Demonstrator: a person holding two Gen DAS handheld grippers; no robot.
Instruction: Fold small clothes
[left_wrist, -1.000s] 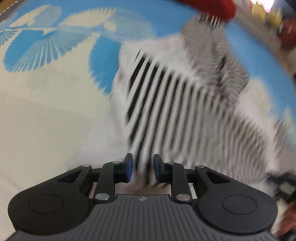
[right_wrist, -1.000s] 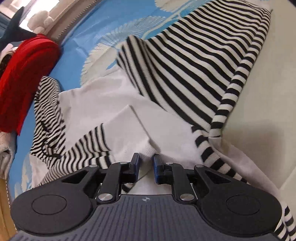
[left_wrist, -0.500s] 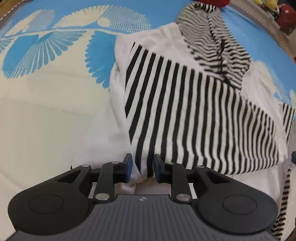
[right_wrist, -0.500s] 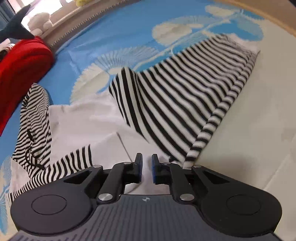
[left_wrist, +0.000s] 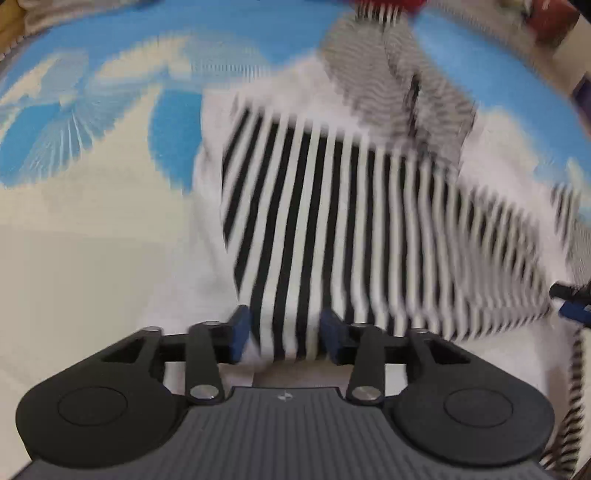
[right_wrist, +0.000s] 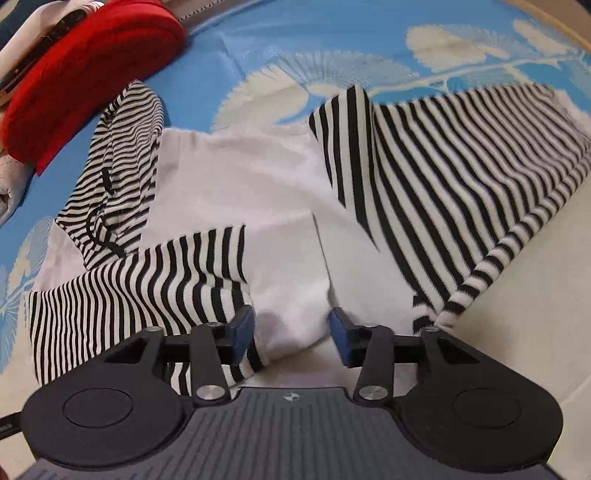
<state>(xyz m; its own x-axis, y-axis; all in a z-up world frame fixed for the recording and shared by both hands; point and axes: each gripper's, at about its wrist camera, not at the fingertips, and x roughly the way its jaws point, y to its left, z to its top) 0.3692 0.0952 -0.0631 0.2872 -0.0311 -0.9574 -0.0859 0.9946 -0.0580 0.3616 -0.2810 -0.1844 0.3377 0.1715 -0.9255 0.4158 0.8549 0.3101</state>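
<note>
A small white garment with black-and-white striped panels, sleeves and hood (right_wrist: 255, 184) lies on the blue and cream patterned surface (right_wrist: 280, 40). A striped panel (right_wrist: 436, 162) is folded over its right part, and a striped sleeve (right_wrist: 147, 280) lies across the near left. My right gripper (right_wrist: 291, 330) is open, with the white hem edge between its fingers. In the blurred left wrist view the striped panel (left_wrist: 351, 229) lies ahead, and my left gripper (left_wrist: 282, 332) is open over its near edge. The right gripper's tip (left_wrist: 572, 306) shows at the right edge.
A folded red garment (right_wrist: 81, 70) lies at the far left on other pale clothes (right_wrist: 11, 181). A cream part of the surface (right_wrist: 535, 295) lies to the right of the garment, and also to its left in the left wrist view (left_wrist: 92, 258).
Both grippers were shut on the garment's near edges and have now opened, letting the cloth go. The striped panel has settled flat. The left wrist view is blurred by motion.
</note>
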